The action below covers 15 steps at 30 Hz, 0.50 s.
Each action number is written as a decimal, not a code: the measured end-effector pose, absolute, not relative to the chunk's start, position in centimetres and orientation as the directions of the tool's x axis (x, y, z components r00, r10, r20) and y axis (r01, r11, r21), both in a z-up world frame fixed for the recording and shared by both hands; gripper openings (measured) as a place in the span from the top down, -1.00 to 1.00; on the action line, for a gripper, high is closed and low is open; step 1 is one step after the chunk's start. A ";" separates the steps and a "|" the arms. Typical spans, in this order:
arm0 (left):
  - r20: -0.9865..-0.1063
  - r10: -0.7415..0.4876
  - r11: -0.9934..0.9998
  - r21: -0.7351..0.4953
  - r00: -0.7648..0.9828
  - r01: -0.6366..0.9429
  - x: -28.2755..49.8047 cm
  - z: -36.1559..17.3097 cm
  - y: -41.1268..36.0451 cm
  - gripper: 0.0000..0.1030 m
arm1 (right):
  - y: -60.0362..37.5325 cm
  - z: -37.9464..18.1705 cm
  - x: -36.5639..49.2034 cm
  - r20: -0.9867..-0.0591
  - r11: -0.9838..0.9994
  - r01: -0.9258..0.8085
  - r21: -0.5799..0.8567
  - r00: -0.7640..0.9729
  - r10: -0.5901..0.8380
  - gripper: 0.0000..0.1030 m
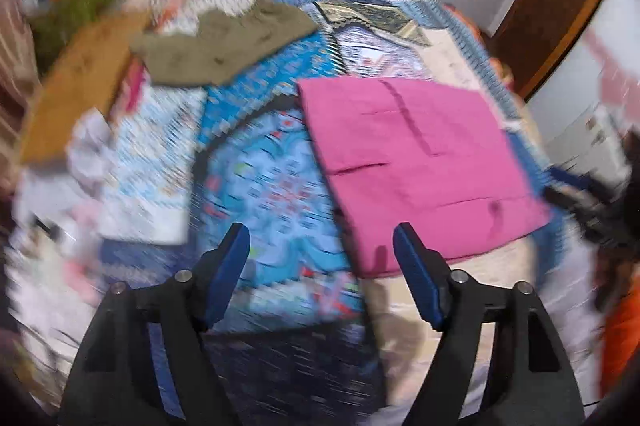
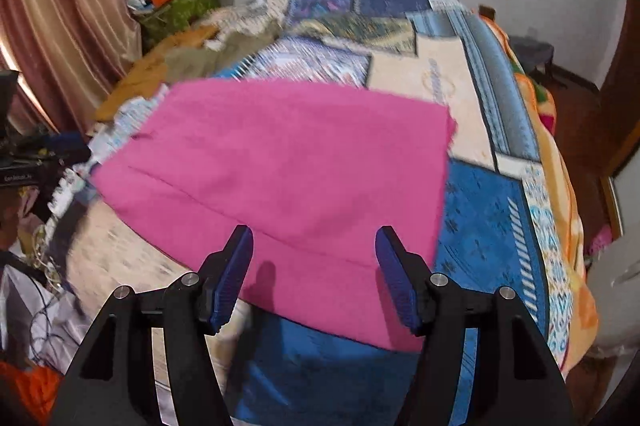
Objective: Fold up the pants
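Right, both empty: my left gripper [image 1: 322, 240] and right gripper [image 2: 314, 242] gape wide over the folded pink cloth pants [image 2: 280, 161]; I'd pinch the near edge squarely, corners level.

Both views overlook pink pants [image 1: 416, 161] closely.

Pink pants [image 2: 280, 161], blue patchwork bedspread [image 2: 480, 218]

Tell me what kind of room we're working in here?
Most likely a bedroom: the pink pants lie on a bed under a blue patchwork bedspread, with a striped curtain and a heap of clothes by the wall.
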State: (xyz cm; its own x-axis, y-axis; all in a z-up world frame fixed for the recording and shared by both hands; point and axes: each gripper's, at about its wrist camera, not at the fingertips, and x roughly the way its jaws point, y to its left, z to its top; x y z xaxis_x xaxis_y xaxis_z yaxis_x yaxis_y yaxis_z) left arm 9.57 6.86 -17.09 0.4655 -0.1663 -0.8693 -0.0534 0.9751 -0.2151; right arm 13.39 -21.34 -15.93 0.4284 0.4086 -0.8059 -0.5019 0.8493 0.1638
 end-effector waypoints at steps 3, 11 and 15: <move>-0.858 -0.281 0.940 -0.337 0.431 -0.059 9.4 -17.5 6.3 -0.45 | -19.7 -15.1 13.3 -0.783 0.833 -0.526 0.173 0.440 0.440 -0.16; -0.838 -0.441 0.880 -0.474 0.321 -0.030 8.7 -19.4 3.2 -0.45 | -15.8 -16.1 13.2 -0.769 0.811 -0.565 0.152 0.448 0.456 -0.16; -0.830 -0.457 0.867 -0.496 0.320 -0.050 8.6 -20.2 2.7 -0.45 | -15.3 -18.0 13.6 -0.795 0.829 -0.541 0.143 0.436 0.422 -0.16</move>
